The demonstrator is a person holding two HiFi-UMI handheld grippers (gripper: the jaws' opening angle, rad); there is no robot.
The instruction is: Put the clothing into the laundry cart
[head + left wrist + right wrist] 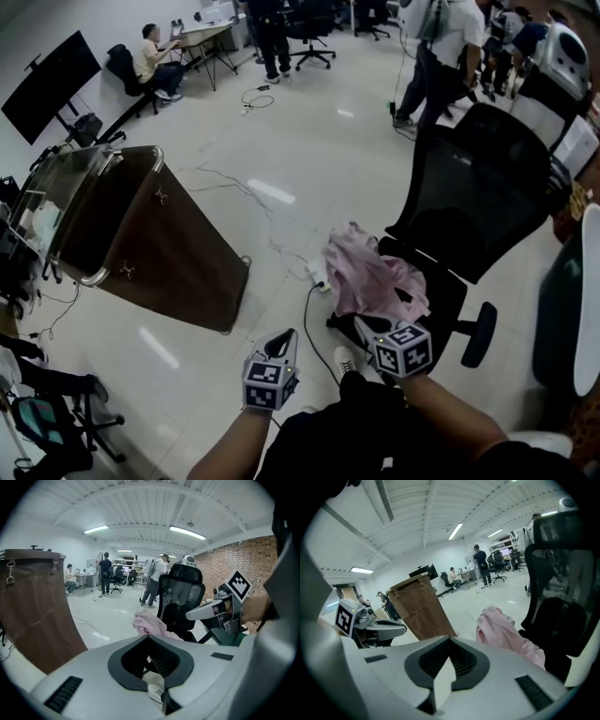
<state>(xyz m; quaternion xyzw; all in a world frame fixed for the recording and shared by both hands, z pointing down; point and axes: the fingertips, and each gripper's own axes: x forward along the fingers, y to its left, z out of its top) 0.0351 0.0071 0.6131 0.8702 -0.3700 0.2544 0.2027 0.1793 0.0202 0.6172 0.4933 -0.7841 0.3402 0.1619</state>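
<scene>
**Pink clothing on the chair, both tools closed and empty**

We see the pink clothing (370, 277) lying in a crumpled heap on the seat of a black office chair (478, 178), with part of it draped over the seat's front edge. The laundry cart (159, 244), a brown bag hung in a chrome frame, stands on the floor (309, 150) to the left of the chair. It is well apart from the chair, and nothing pink shows inside it. A white power strip (316, 273) with its cables lies on the floor between cart and chair.

We hold the left tool (284, 337) low in front of us, pointing forward and down. Its jaws meet at their tips, with nothing gripped between them. The right tool (364, 328) sits just beside it on the right, its tip near the lower edge of the clothing but apart from it. Its jaws are likewise closed on nothing. Each gripper view shows the clothing ahead of the closed jaws, out of their grasp.
</scene>
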